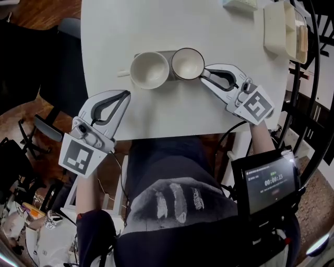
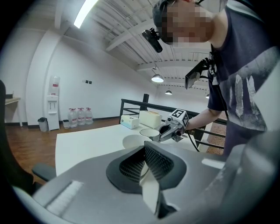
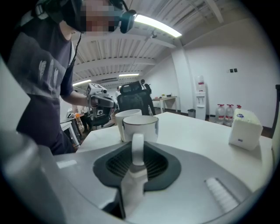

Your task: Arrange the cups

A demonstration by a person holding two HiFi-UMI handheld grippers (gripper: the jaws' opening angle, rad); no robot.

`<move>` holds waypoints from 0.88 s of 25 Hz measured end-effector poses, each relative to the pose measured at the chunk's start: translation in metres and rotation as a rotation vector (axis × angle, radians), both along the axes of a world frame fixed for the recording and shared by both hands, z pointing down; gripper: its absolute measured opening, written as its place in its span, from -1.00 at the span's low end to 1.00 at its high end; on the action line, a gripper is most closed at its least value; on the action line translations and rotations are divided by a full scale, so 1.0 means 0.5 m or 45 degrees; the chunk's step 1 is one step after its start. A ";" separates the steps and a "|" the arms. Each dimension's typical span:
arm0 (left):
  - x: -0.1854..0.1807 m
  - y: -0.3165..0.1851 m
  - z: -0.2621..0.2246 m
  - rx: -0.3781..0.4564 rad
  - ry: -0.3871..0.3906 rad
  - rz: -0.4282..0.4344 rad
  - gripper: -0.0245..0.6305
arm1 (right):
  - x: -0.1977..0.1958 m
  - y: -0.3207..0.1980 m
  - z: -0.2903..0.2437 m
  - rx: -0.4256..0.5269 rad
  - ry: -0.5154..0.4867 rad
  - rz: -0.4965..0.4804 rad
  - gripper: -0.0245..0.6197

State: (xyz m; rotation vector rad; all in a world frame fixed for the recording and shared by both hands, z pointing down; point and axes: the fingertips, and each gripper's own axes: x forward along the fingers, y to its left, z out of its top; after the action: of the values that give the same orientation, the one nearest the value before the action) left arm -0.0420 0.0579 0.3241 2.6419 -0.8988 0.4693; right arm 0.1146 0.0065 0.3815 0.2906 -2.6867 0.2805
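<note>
Two cups stand side by side on the white table [image 1: 104,31]. The plain white cup [image 1: 150,69] [image 3: 125,115] is on the left, its handle pointing left. To its right is a dark-rimmed cup [image 1: 188,63] [image 3: 140,127] [image 2: 149,132]. A grey mat [image 1: 166,53] shows behind and between them. My right gripper [image 1: 204,74] [image 3: 137,146] is shut on the dark-rimmed cup's handle, coming in from the right. My left gripper [image 1: 126,94] [image 2: 145,151] hangs shut and empty over the table's front edge, a little short of the white cup.
A white box [image 1: 275,28] [image 2: 151,118] and a tissue box [image 1: 240,4] [image 3: 245,127] sit at the table's far right. A black chair [image 1: 57,78] stands left of the table, and a dark railing [image 1: 305,78] runs along the right. A small screen [image 1: 271,182] hangs at the person's chest.
</note>
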 end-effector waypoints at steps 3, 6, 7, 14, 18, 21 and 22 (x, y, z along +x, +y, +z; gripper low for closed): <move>0.000 0.001 0.000 -0.004 0.008 0.002 -0.88 | 0.007 0.003 0.007 -0.002 0.012 -0.041 -0.72; 0.002 0.002 -0.001 0.001 -0.002 0.017 -0.88 | 0.010 0.005 0.011 0.014 0.035 -0.092 -0.71; 0.002 0.004 0.000 0.000 -0.007 0.019 -0.88 | 0.010 0.006 0.011 0.022 0.039 -0.107 -0.71; 0.003 0.007 0.013 0.001 -0.011 0.023 -0.88 | 0.011 0.007 0.021 0.090 0.070 -0.214 -0.71; 0.006 0.010 0.024 -0.007 -0.009 0.015 -0.88 | -0.006 0.001 0.023 0.238 0.099 -0.316 -0.71; -0.003 0.013 0.018 -0.012 -0.011 0.016 -0.88 | -0.026 -0.005 0.012 0.238 0.089 -0.344 -0.70; -0.011 0.015 0.013 -0.011 -0.011 0.016 -0.88 | -0.034 -0.004 0.006 0.236 0.093 -0.357 -0.70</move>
State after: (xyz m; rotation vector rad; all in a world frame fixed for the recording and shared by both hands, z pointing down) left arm -0.0472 0.0654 0.3304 2.6410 -0.8815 0.4870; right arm 0.0978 0.0045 0.3843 -0.0243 -2.6410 -0.0622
